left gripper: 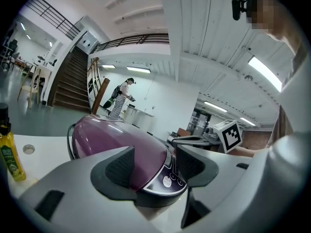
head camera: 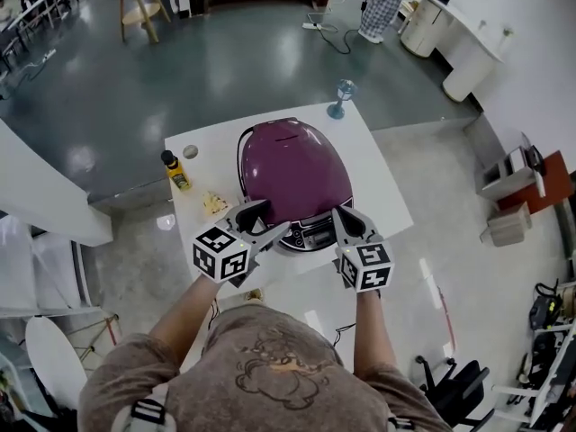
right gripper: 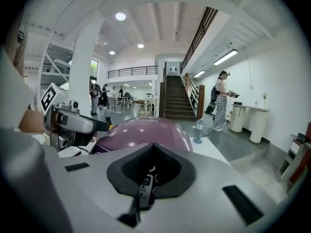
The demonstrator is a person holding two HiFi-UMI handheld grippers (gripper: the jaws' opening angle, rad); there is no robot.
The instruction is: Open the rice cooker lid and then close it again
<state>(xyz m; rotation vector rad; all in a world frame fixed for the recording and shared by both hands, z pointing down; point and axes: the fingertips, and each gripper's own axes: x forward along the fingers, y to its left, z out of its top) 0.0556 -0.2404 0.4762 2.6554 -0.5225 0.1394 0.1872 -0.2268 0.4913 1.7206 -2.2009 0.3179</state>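
A small white table (head camera: 382, 196) stands on a polished grey floor (head camera: 225, 52) in a large open hall, and the person stands at its near edge. Nearest to the person, the left gripper (head camera: 263, 221) sits at the front left of the rice cooker (head camera: 292, 169). Its jaws are spread wide, with the cooker's control panel (left gripper: 167, 178) showing between them. No view makes clear whether the pads touch the cooker. The right gripper (head camera: 349, 223) is at the front right, its jaws pressed together with nothing pinched. Through the hollow between its pads (right gripper: 170, 171) a sliver of the panel shows.

The purple cooker fills the middle of the table, with its domed lid down and shut. Nothing lies on the lid. The two grippers flank the panel, and each appears in the other's view across the cooker's front.

Left of the cooker a small pale item (head camera: 214, 203) lies on the table; it is too small to identify. Just beyond it stands a yellow bottle (head camera: 175, 171) with a dark cap. At the far right corner, behind the cooker, stands a clear stemmed glass (head camera: 342, 97).

Farther off are a wooden stool (head camera: 135, 3), a staircase (right gripper: 175, 98) and a person in checked trousers (head camera: 382, 3) beside a white counter (head camera: 468, 48).
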